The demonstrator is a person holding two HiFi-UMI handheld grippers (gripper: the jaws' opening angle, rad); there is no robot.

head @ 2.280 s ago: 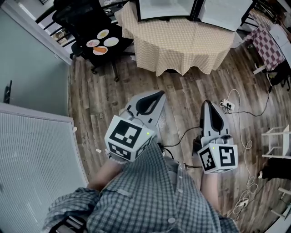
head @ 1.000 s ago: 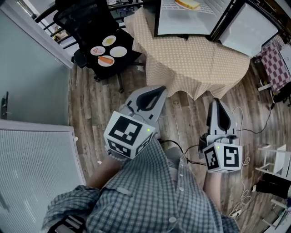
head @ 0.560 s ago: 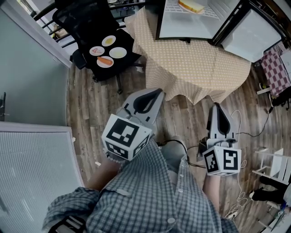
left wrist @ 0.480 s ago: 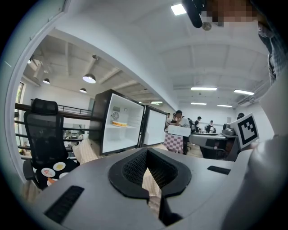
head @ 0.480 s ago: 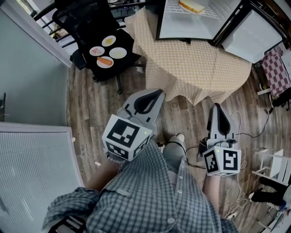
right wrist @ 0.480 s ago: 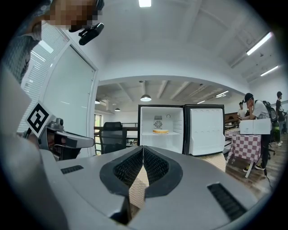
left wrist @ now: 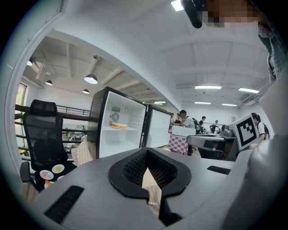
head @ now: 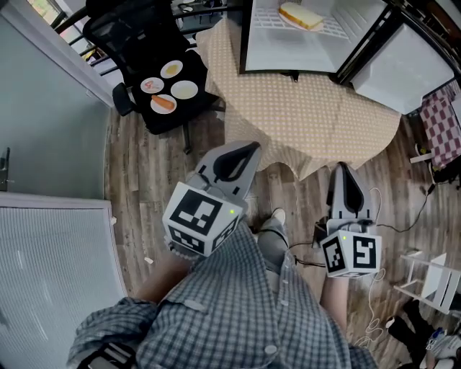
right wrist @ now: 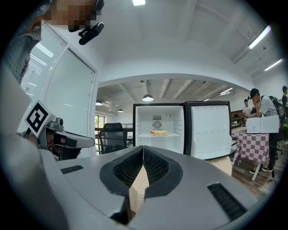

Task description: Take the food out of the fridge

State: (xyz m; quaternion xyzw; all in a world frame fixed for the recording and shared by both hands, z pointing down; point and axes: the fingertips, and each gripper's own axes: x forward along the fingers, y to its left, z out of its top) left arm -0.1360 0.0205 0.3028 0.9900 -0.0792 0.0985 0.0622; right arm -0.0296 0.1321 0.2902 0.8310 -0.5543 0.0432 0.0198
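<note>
The fridge [head: 288, 50] stands open on the table [head: 310, 108], with its door [head: 403, 72] swung out to the right. The food [head: 301, 16], a flat yellow piece, lies on a white shelf inside. Both grippers are held low in front of the table, well apart from the food. The left gripper [head: 251, 148] has its fingers pressed together with nothing in them. The right gripper [head: 341, 168] is closed and empty too. A black chair [head: 126, 29] on the left has small plates [head: 184, 89] on it.
</note>
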